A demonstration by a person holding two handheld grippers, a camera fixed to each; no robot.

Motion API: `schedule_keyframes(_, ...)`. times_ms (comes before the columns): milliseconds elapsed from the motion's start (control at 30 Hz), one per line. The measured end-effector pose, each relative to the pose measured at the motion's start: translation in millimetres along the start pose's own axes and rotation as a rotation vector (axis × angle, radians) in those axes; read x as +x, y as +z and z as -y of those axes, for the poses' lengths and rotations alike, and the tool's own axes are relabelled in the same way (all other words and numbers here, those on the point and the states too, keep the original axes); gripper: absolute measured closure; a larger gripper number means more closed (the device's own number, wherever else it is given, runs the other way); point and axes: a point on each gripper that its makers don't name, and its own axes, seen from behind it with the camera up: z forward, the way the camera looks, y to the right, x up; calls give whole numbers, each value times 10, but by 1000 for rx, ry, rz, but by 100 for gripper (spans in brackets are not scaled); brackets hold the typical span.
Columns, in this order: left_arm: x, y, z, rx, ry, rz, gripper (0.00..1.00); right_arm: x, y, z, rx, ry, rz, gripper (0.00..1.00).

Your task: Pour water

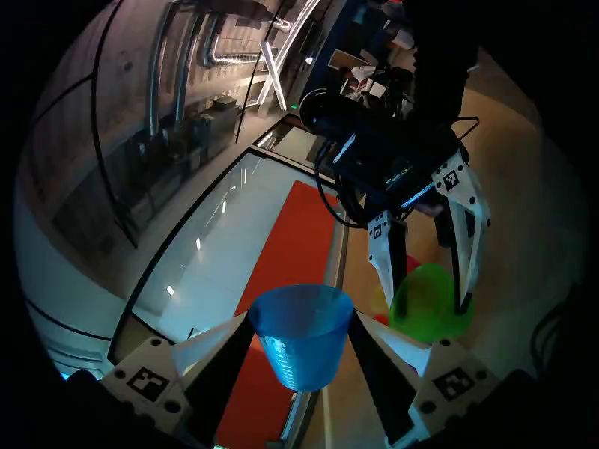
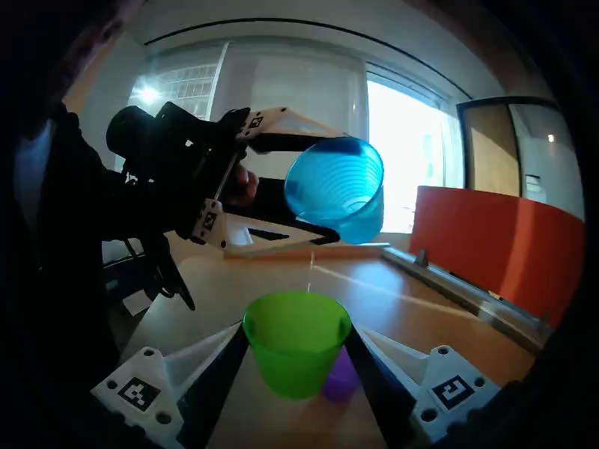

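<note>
I am gripping the blue cup in my left hand-held gripper, holding it tilted, mouth leaning down toward the green cup, which my right hand-held gripper is clamping upright, below and just short of it.

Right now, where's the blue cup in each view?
Left gripper view: blue cup low centre, clamped in the left gripper.
Right gripper view: upper centre, tilted, above the green cup.
Shared landmark: the green cup, right of the blue one in the left gripper view.
</note>
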Motion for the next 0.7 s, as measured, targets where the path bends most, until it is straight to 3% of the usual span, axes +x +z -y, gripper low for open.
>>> schedule_keyframes(700,28,34,-38,-9,30,1,14,-13,-5,-17,-4,5,-1,10)
